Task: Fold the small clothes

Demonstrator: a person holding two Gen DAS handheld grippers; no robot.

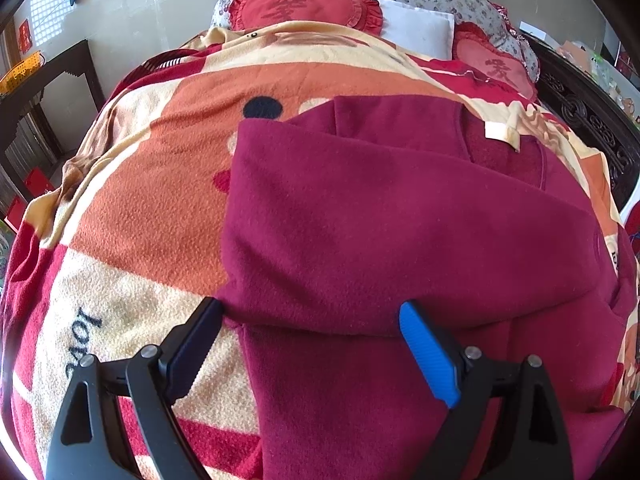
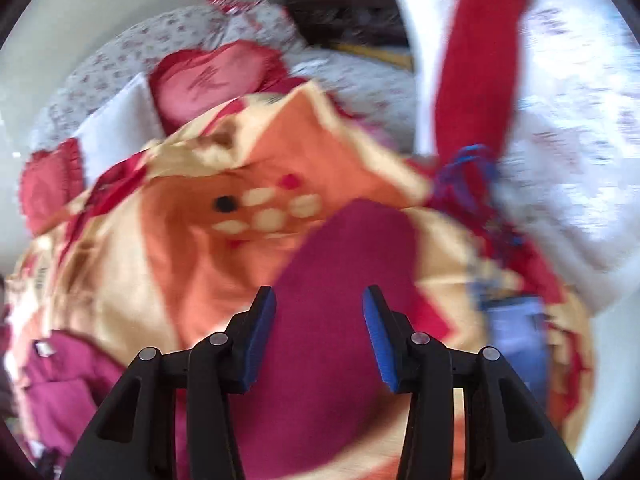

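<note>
Left gripper (image 1: 310, 354) spread wide, fingers (image 1: 428, 354) released, straddling the near folded edge of the maroon garment (image 1: 380, 220) spread on the blanket (image 1: 152, 200) covering the bed. Right gripper (image 2: 319, 336) parted too, maroon cloth between the fingers, no visible pinch. Risk: fold left unpinned, likely to slump or spring open; blurred right view hinting at a mistimed grab. Far off, heart cushions (image 1: 304, 6), harmless.

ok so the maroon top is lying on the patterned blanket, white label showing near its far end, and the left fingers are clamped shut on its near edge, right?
Not quite. The left gripper is open: its fingers stand wide apart over the maroon top, gripping nothing, as the left wrist view shows. The rest holds: the top lies on the patterned blanket, white label showing near its far end.
</note>
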